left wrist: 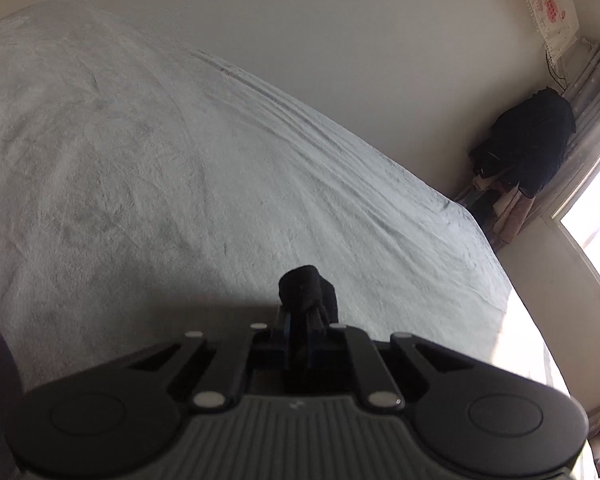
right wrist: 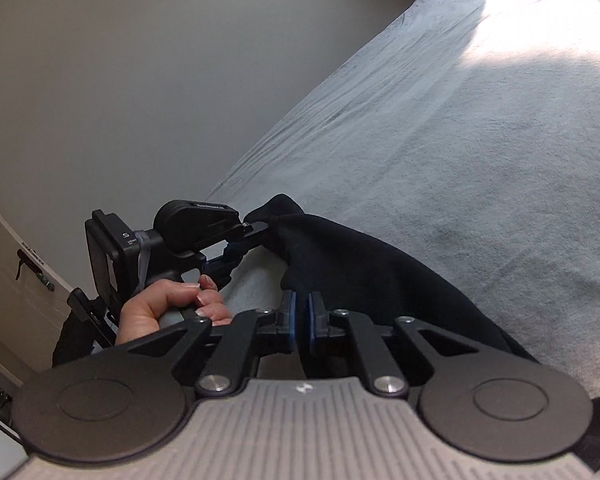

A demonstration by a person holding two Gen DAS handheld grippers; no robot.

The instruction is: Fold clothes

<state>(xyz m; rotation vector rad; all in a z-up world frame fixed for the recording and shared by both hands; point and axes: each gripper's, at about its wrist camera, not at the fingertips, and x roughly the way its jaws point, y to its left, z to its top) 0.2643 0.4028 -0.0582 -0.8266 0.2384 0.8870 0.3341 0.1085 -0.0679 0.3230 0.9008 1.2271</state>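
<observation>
Garment (left wrist: 308,292) pinched in left claw (left wrist: 300,320)

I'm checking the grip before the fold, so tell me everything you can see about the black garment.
The black garment is a soft, matte, thick-looking fabric, plain with no print visible. It hangs stretched between the two tools above the grey bedcover. The left gripper pinches one bunched corner, which pokes up past its fingers in the left wrist view. The right gripper has cloth between its nearly closed blue pads. What kind of garment it is cannot be told.
</observation>
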